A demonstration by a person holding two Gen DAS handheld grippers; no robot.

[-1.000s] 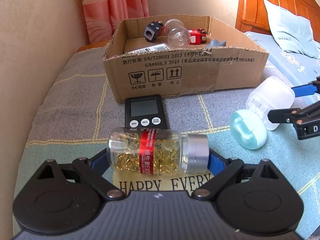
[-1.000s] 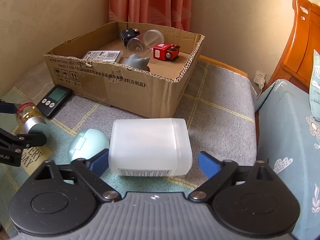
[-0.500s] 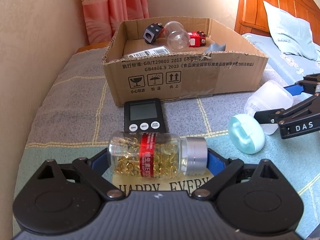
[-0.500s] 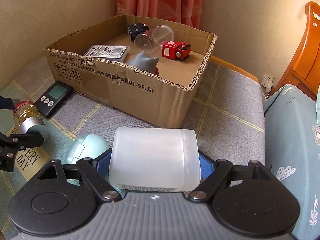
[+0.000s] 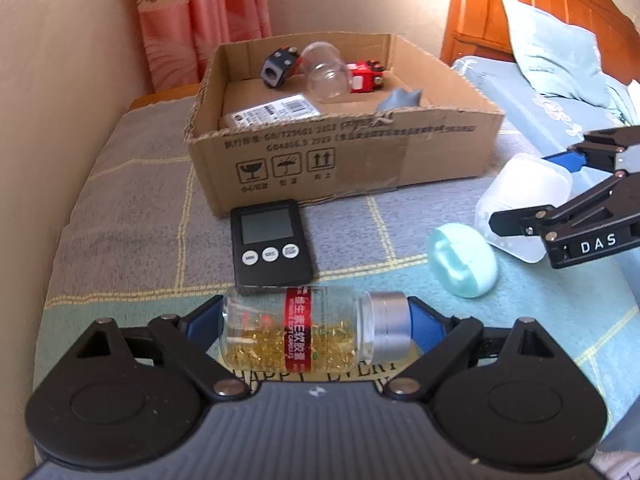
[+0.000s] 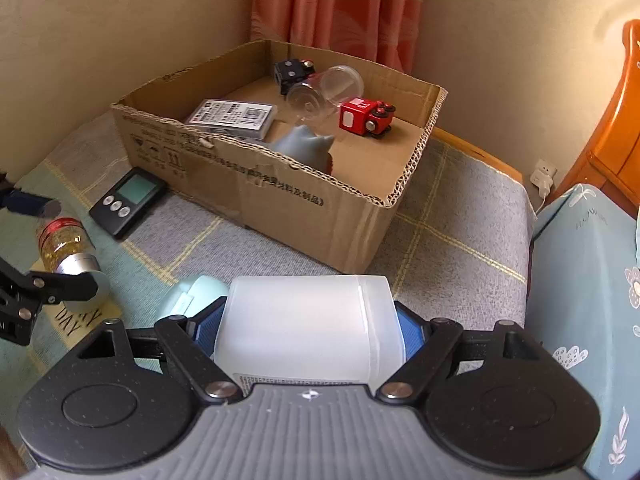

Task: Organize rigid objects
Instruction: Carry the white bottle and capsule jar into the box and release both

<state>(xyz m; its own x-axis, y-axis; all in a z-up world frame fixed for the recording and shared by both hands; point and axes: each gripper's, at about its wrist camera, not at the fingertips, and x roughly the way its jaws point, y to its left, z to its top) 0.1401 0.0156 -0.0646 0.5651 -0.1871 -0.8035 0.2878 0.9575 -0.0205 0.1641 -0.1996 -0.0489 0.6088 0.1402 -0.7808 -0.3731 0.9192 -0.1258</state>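
The left claw (image 5: 316,330) is closing on a clear capsule bottle (image 5: 308,334) lying sideways, one blue pad against its base and the other against its silver cap, low over the checked blanket (image 5: 132,216). The right claw (image 6: 308,332) is likewise closing on a white plastic jar (image 6: 308,320), its pads flat on both sides. Both held things sit in front of the cardboard box (image 6: 304,204), whose torn near rim stands between the claws and its floor. Inside lie a barcoded packet (image 6: 234,116), a clear cup (image 6: 326,90) on its side, a black cube (image 6: 290,74), a red cube (image 6: 366,116) and a grey piece (image 6: 304,146); the right-hand part of the box floor is bare cardboard. A black timer (image 5: 272,242) lies just before the box wall, and a mint case (image 5: 462,262) rests near the jar. The left wrist view shows a wooden headboard (image 5: 540,12) and pillow (image 5: 556,52) to the right, which bound the room there. The right wrist view alone shows the open stretch of blanket right of the box and a wall socket (image 6: 544,172). A wall closes the left side and a pink curtain (image 6: 340,4) hangs behind the box.
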